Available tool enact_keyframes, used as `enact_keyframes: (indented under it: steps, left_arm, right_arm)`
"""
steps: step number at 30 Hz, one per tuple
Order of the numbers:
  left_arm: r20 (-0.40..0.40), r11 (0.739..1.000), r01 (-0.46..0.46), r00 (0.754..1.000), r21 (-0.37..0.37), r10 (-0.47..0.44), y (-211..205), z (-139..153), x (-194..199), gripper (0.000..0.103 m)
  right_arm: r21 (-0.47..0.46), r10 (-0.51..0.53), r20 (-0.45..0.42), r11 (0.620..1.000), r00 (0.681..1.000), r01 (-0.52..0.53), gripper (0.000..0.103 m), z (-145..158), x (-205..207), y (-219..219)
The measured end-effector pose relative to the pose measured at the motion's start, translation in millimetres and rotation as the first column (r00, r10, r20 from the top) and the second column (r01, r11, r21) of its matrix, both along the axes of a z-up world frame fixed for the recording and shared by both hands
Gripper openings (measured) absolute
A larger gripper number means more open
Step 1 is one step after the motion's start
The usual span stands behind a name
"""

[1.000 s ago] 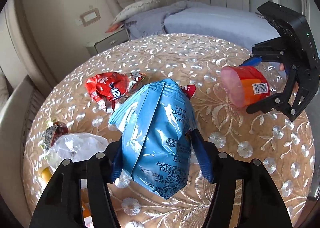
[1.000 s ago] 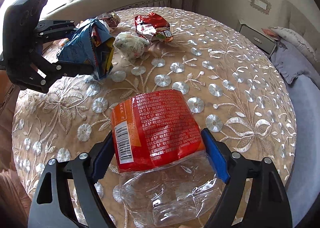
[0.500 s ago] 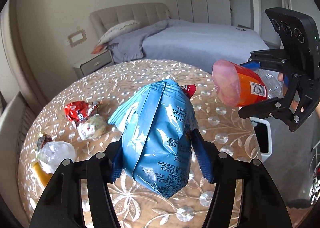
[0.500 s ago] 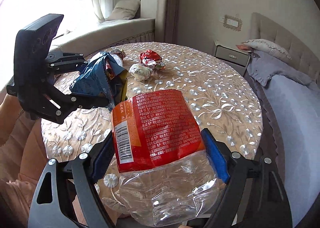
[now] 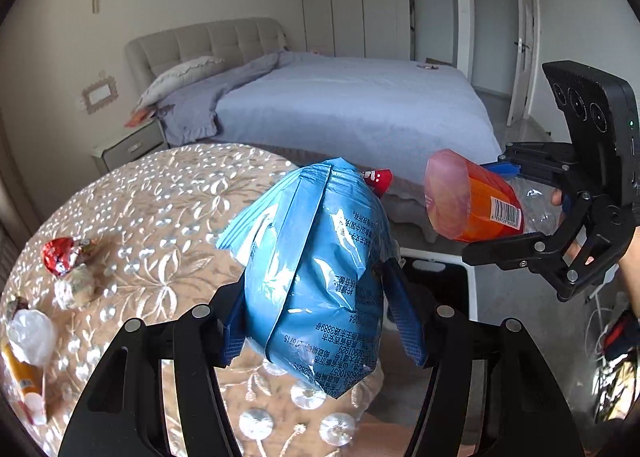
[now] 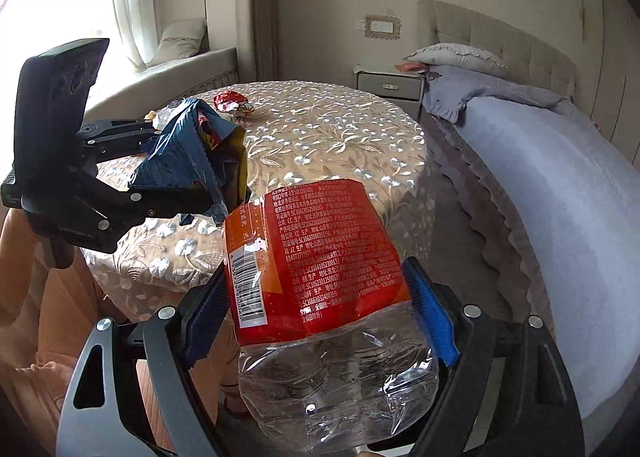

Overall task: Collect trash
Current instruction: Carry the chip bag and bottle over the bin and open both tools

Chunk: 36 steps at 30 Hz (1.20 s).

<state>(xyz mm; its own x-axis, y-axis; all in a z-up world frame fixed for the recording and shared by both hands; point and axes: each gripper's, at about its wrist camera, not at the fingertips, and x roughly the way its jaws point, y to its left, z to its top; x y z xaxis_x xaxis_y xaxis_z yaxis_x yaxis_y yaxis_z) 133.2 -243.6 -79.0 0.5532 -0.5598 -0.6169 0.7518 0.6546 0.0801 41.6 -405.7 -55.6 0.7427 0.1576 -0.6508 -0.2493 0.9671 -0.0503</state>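
Note:
A blue snack bag (image 5: 320, 277) stands upright between the blue pads of my left gripper (image 5: 320, 321), which is shut on it. In the right wrist view the same bag (image 6: 188, 161) hangs in the left gripper (image 6: 180, 165) over the table's edge. My right gripper (image 6: 320, 317) is shut on a crushed clear plastic bottle with a red-orange label (image 6: 312, 257). From the left wrist, that bottle (image 5: 476, 205) and the right gripper (image 5: 492, 213) are held in the air at right. Below them is a white bin with a dark opening (image 5: 436, 267).
The round table with an embroidered cloth (image 5: 140, 209) still carries a red wrapper (image 5: 60, 253), a crumpled ball (image 5: 76, 289), white plastic (image 5: 30, 333) and an orange tube (image 5: 22, 381). A bed (image 6: 540, 177) and a nightstand (image 6: 388, 85) stand beyond.
Both grippers have swung away from over the tabletop to past its edge, each keeping its load. The table has slid left in the left wrist view and the white bin has come into sight.

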Motion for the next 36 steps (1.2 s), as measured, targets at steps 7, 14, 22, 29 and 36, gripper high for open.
enact_keyframes:
  steps: [7,14,22,29,36]
  left_arm:
    - [-0.029,0.993,0.120,0.992,0.007,-0.119,-52.9,-14.0,-12.8,0.061]
    - [-0.084,0.977,0.208,0.975,0.048,-0.203,-105.2,-39.3,-10.7,0.061]
    - [-0.186,0.956,0.283,0.946,0.082,-0.264,-159.5,-81.3,6.3,0.061]
    - [-0.266,0.943,0.311,0.925,0.116,-0.272,-202.3,-116.1,26.4,0.061]
    - [-0.346,0.931,0.347,0.892,0.113,-0.290,-232.8,-147.9,41.1,0.083]
  right_arm:
    - [0.011,-0.108,-0.008,0.994,0.994,0.108,0.083,-12.2,-34.0,-41.9]
    - [-0.004,-0.201,-0.049,0.979,0.978,0.202,0.083,-42.9,-48.3,-75.0]
    - [0.007,-0.266,-0.153,0.963,0.952,0.271,0.083,-101.4,-45.0,-108.0]
    - [0.041,-0.303,-0.260,0.945,0.917,0.324,0.083,-161.8,-33.0,-136.3]
    - [0.031,-0.321,-0.302,0.938,0.898,0.346,0.086,-197.7,-24.3,-146.1]
